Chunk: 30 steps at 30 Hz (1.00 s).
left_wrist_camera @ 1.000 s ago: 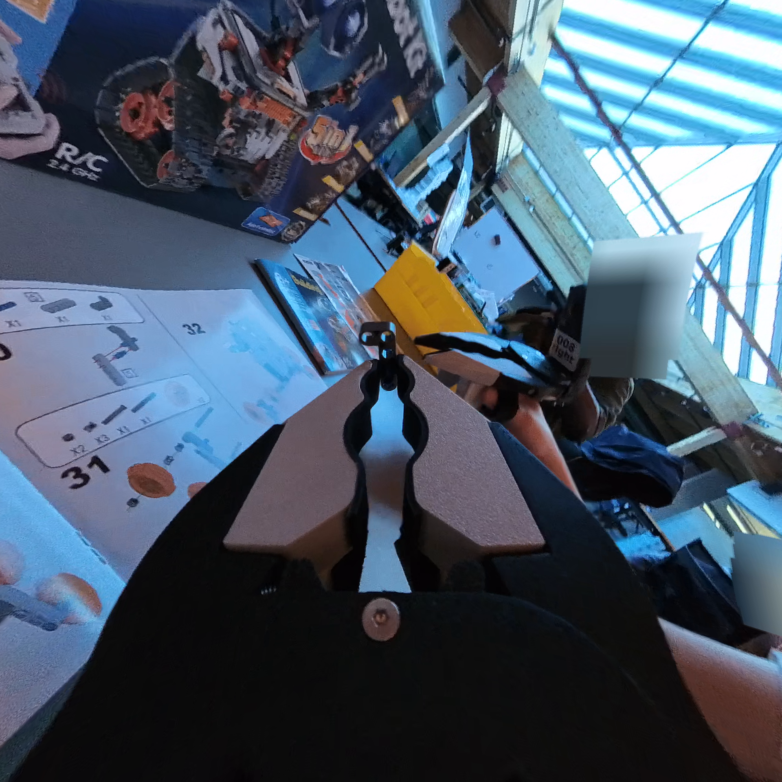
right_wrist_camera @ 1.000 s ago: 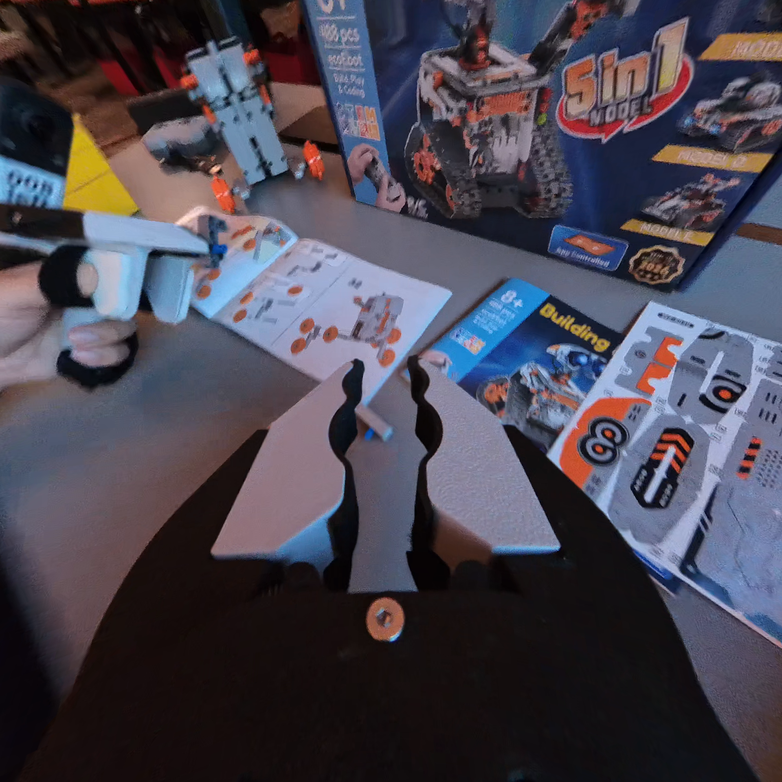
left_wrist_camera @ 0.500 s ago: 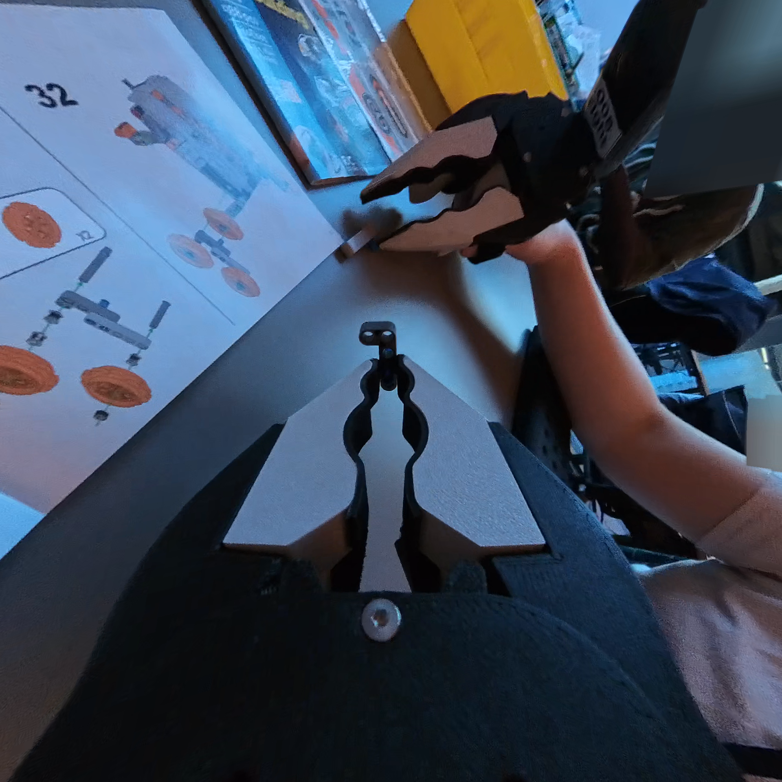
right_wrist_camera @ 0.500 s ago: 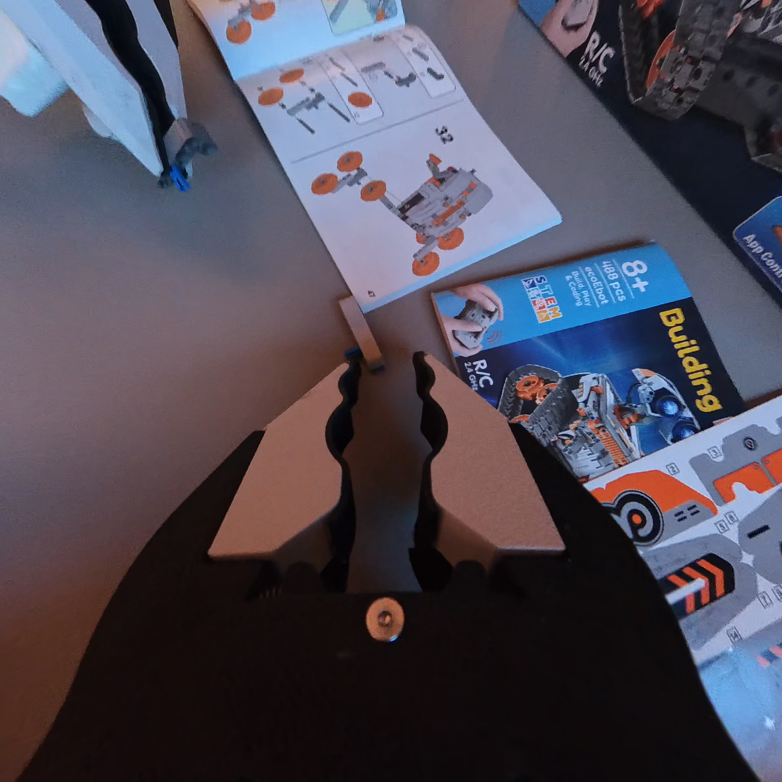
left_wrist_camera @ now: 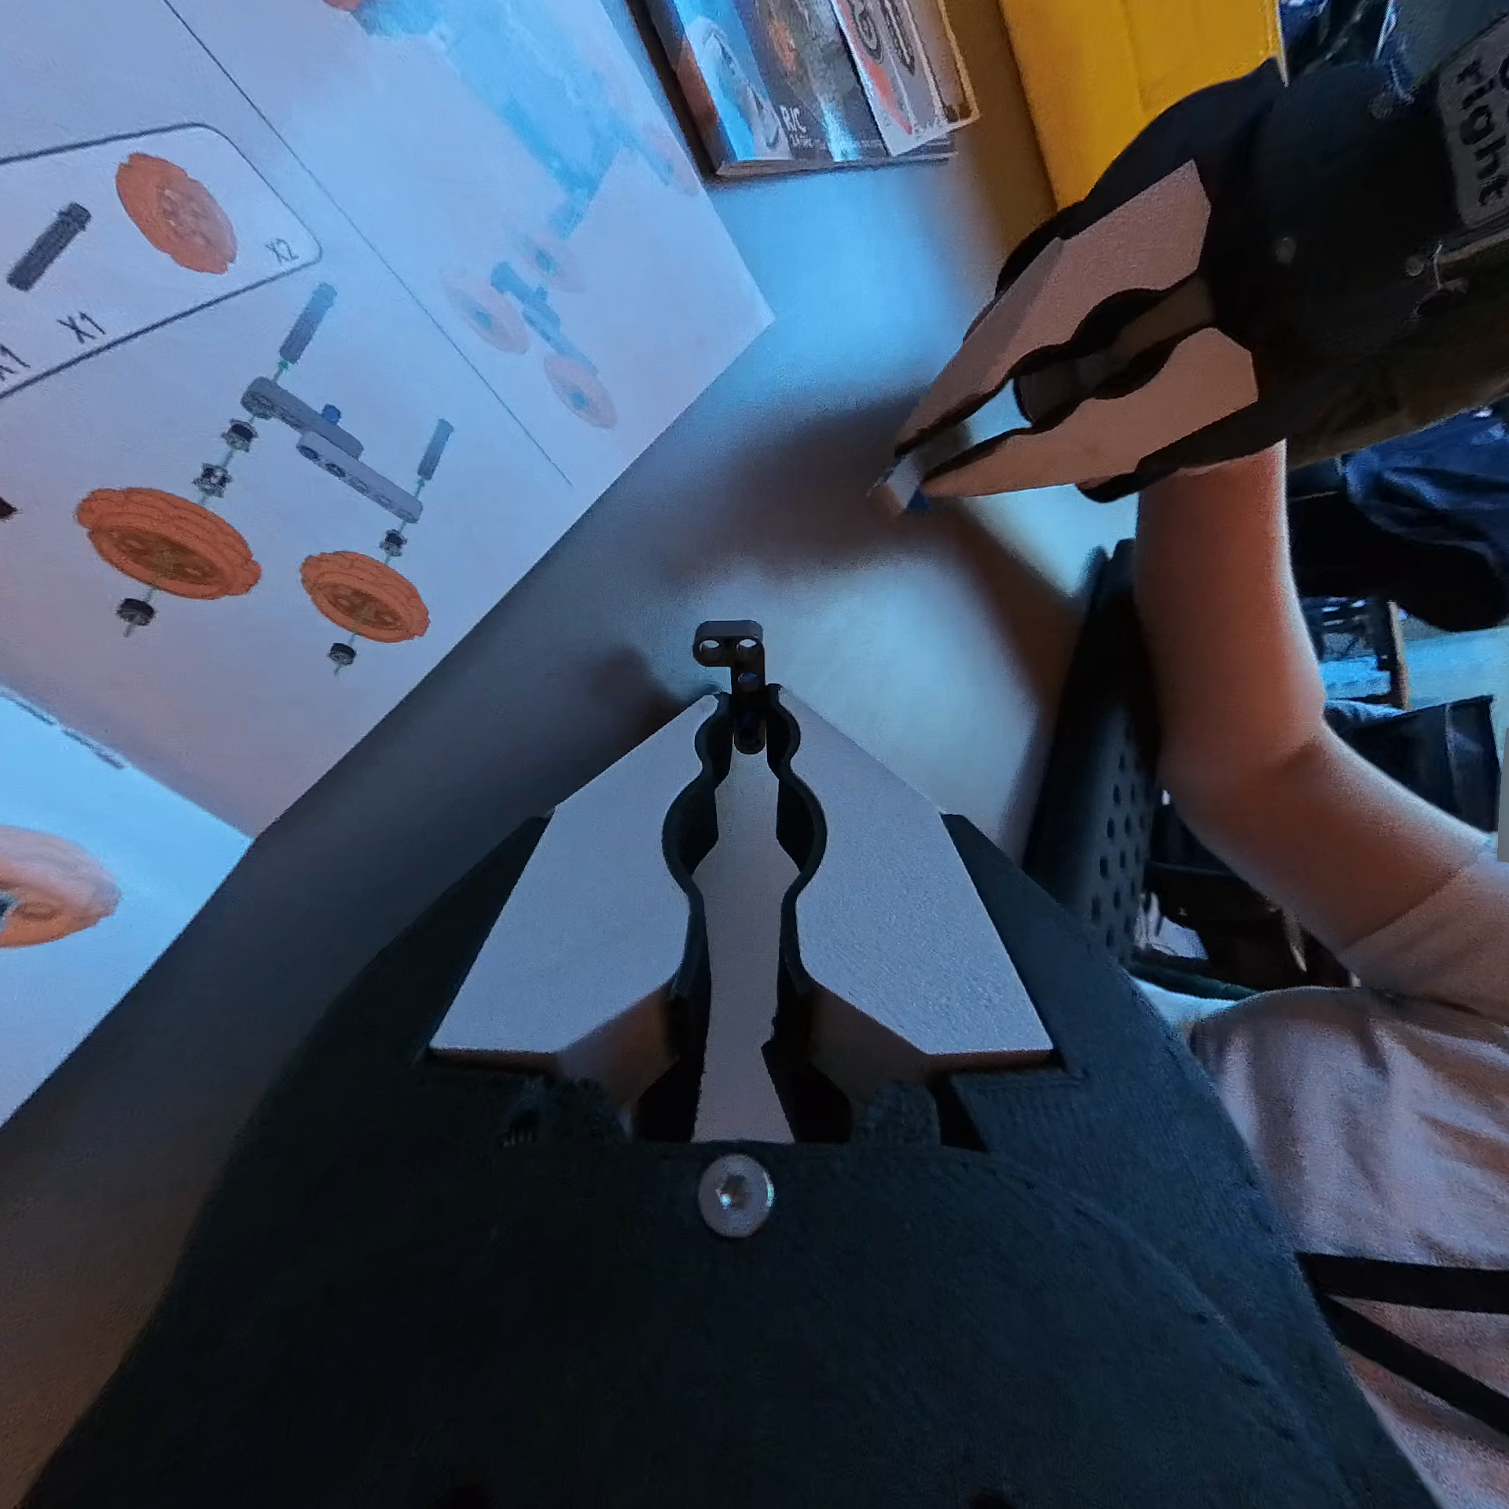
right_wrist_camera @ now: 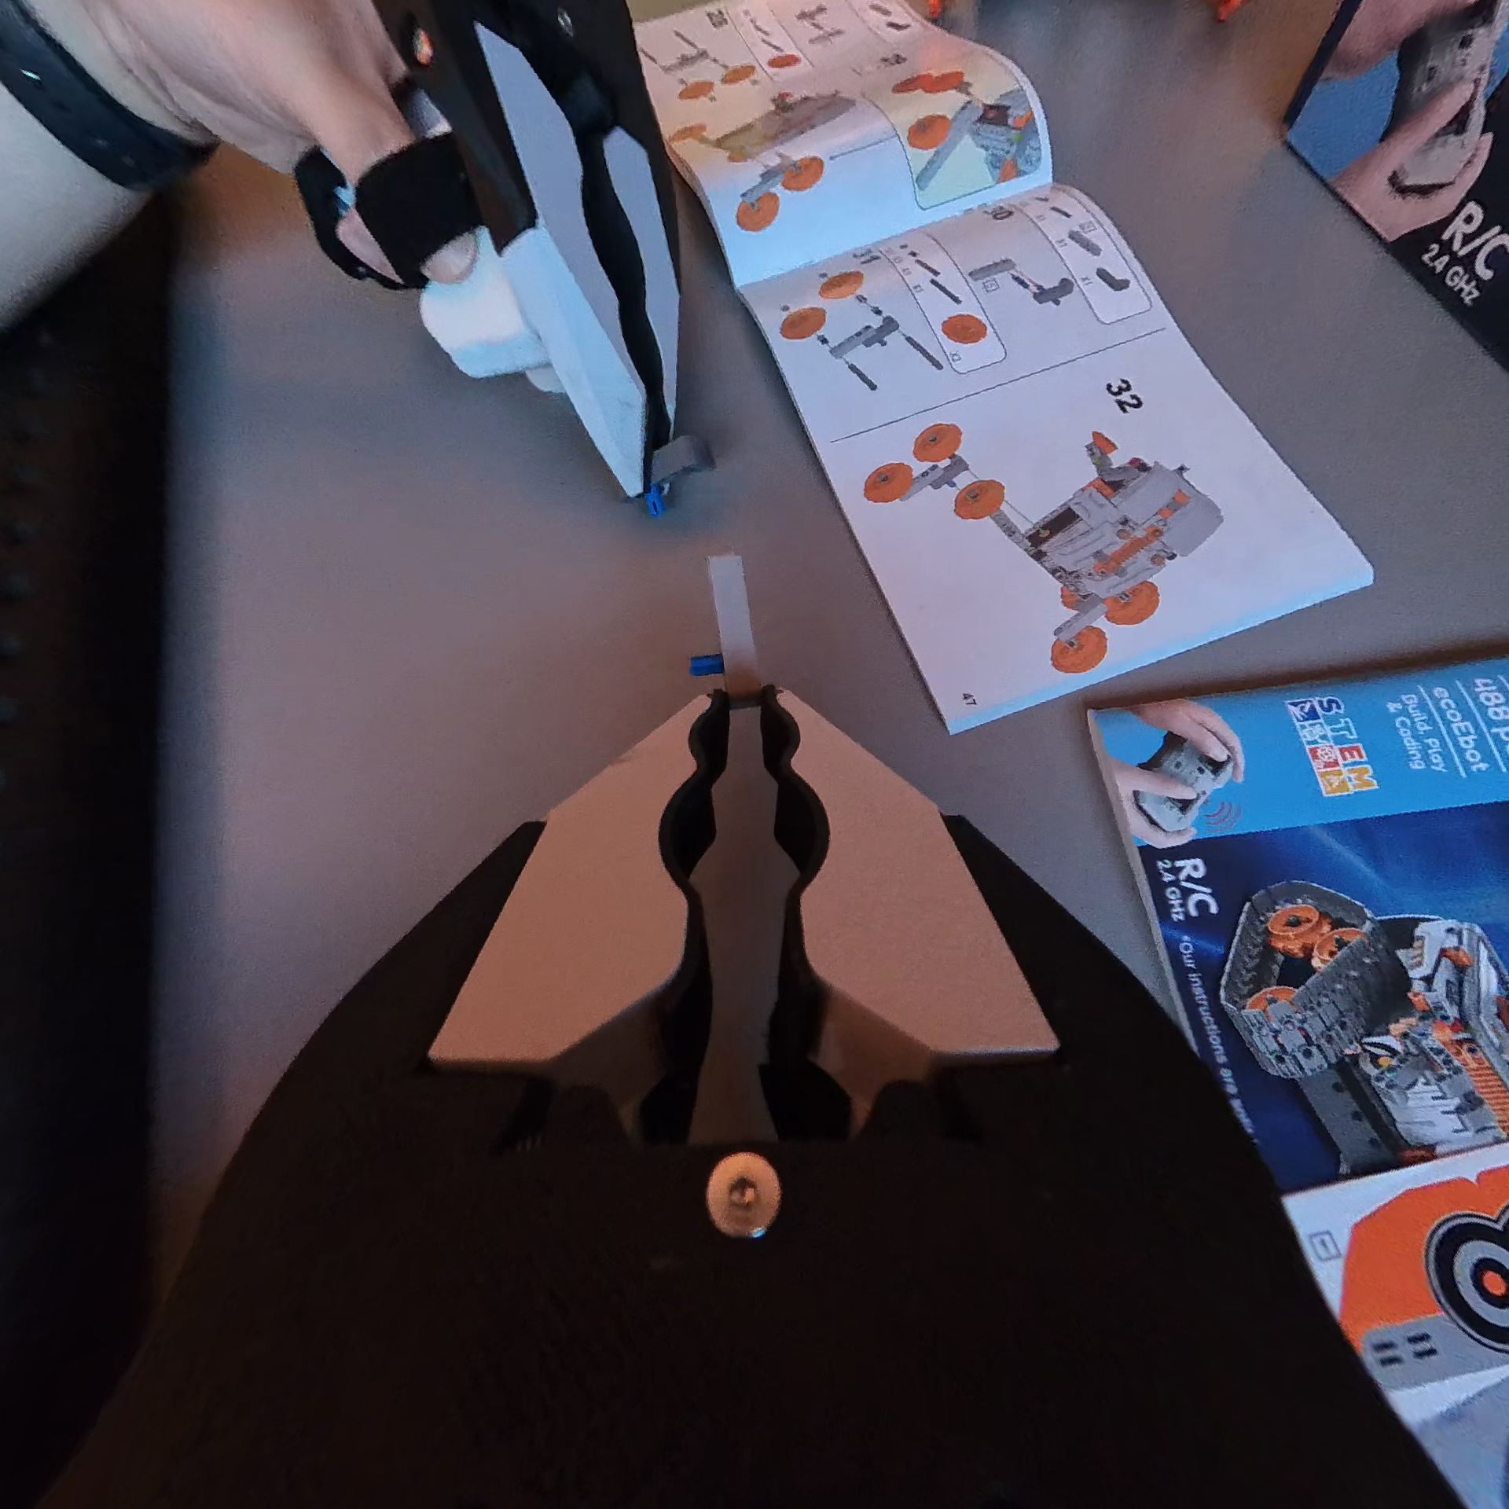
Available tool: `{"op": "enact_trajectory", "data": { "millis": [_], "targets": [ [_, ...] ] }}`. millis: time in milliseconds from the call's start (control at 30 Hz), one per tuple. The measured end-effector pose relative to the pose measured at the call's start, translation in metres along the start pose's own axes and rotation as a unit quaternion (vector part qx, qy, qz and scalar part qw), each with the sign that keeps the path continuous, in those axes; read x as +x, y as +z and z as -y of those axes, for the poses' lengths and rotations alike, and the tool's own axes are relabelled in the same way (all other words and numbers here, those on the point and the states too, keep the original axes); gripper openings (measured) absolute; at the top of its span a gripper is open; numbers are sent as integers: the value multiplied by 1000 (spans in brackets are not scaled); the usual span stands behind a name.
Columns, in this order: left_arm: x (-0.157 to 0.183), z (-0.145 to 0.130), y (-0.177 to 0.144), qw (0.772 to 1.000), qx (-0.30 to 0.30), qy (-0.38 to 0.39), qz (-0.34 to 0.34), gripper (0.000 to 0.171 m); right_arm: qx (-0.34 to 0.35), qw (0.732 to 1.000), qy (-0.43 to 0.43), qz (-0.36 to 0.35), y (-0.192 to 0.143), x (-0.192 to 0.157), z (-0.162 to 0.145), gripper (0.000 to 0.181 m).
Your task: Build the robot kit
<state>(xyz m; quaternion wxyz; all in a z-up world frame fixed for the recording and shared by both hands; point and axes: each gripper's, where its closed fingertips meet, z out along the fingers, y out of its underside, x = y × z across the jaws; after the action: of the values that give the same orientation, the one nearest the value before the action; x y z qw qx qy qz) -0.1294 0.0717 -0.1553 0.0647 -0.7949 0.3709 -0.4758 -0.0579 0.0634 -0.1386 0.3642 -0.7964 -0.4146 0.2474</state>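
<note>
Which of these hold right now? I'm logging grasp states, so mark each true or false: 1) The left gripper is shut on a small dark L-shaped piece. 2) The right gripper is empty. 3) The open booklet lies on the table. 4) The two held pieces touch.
1) True: the left gripper pinches the dark L-shaped piece.
2) False: the right gripper holds a light grey beam with a blue pin.
3) True: the open booklet lies flat on the table.
4) False: a gap of table separates them.

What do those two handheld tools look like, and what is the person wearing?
Each tool, left and right, has a black body, two pale wedge fingers with wavy black inner pads, and a silver screw. Black straps loop the hand's fingers. The person wears a pale short sleeve.
</note>
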Motion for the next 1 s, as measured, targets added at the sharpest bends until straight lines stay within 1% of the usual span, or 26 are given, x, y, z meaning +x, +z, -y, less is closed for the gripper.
{"op": "enact_trajectory", "data": {
  "millis": [67, 167, 233, 267, 333, 433, 500, 533, 567, 600, 667, 700, 767, 800, 833, 933, 1000],
  "targets": [
    [0, -1, -2, 1000, 0, -3, -1, 5, -13, 1000, 12, 6, 6, -1, -5, 7],
    [0, -5, -4, 999, -9, -30, -8, 5, -27, 999, 15, 21, 14, -3, -15, 7],
    [0, -6, -9, 999, -6, -35, 2, 14, -22, 999, 14, 28, 15, -4, -15, 8],
    [-1, -6, -13, 999, -4, -32, 13, 18, -24, 999, 14, 26, 15, -4, -15, 8],
    [-10, -5, -22, 998, 3, -24, 50, 17, -22, 1000, 5, 20, 14, -3, -13, 8],
    [-20, -2, -38, 995, 16, -17, 94, 25, -13, 1000, -4, 16, 11, -4, -8, 8],
    [-28, 9, -53, 989, 47, 19, 138, 24, -6, 1000, 2, 23, 8, -7, -3, 7],
    [-23, 21, -58, 985, 71, 60, 145, 23, -1, 999, 15, 33, 7, -10, 0, 7],
    [-9, 33, -58, 979, 92, 121, 133, 23, 4, 998, 36, 48, 7, -14, 4, 7],
    [10, 41, -54, 969, 108, 187, 116, 24, 2, 996, 61, 64, 7, -18, 5, 7],
    [40, 46, -33, 938, 112, 310, 107, 28, -4, 990, 102, 97, 9, -26, 6, 7],
    [48, 43, -20, 918, 100, 366, 118, 31, -10, 987, 118, 109, 10, -29, 5, 7],
    [54, 29, 6, 878, 52, 454, 142, 29, -23, 983, 144, 115, 12, -28, -2, 7],
    [52, 23, 14, 861, 33, 482, 160, 28, -26, 980, 156, 120, 12, -27, -4, 7],
    [50, 19, 21, 849, 18, 501, 169, 27, -27, 978, 166, 127, 11, -28, -6, 7],
    [41, 9, 36, 835, -17, 519, 183, 31, -20, 970, 192, 148, 7, -29, -5, 7],
    [32, 12, 37, 814, -24, 539, 215, 29, -26, 964, 205, 170, 4, -35, -6, 7]
  ]
}}
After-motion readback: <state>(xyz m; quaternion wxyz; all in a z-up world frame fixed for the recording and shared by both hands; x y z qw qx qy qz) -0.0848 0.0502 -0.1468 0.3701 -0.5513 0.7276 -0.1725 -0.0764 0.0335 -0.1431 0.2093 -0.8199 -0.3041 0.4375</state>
